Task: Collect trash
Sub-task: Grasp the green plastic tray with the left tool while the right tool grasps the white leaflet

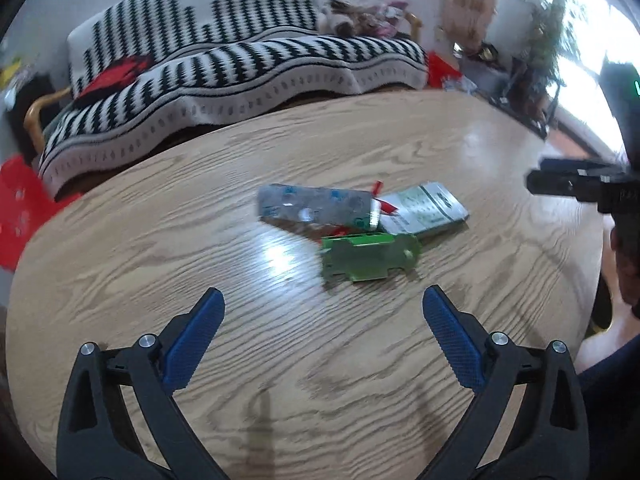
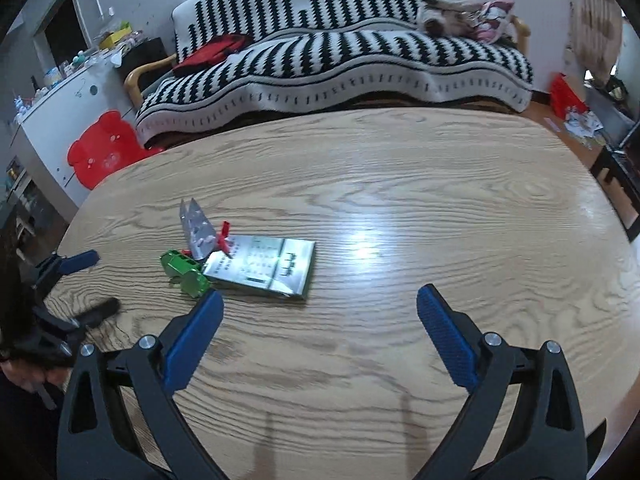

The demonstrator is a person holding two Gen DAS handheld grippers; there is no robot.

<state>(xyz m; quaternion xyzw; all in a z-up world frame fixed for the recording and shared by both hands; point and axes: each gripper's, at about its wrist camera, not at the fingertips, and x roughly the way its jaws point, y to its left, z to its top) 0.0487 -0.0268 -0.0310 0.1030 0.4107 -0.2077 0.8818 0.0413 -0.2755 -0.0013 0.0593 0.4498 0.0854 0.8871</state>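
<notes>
A small pile of trash lies on the wooden table (image 1: pixel 160 240): a silver blister pack (image 1: pixel 316 208), a flattened silver and green box (image 1: pixel 428 208), a green wrapper (image 1: pixel 368 258) and a red scrap (image 1: pixel 384 200). My left gripper (image 1: pixel 322 300) is open and empty, just short of the pile. In the right wrist view the blister pack (image 2: pixel 196 232), the box (image 2: pixel 268 266), the green wrapper (image 2: pixel 186 272) and the red scrap (image 2: pixel 224 240) lie ahead to the left. My right gripper (image 2: pixel 318 296) is open and empty, to the right of the pile. The left gripper (image 2: pixel 80 280) also shows there.
A sofa with a black and white striped blanket (image 2: pixel 340 52) stands behind the table (image 2: pixel 440 184). A red stool (image 2: pixel 104 148) and a white cabinet (image 2: pixel 60 112) are at the far left. Plants (image 1: pixel 540 40) stand by a bright window on the right.
</notes>
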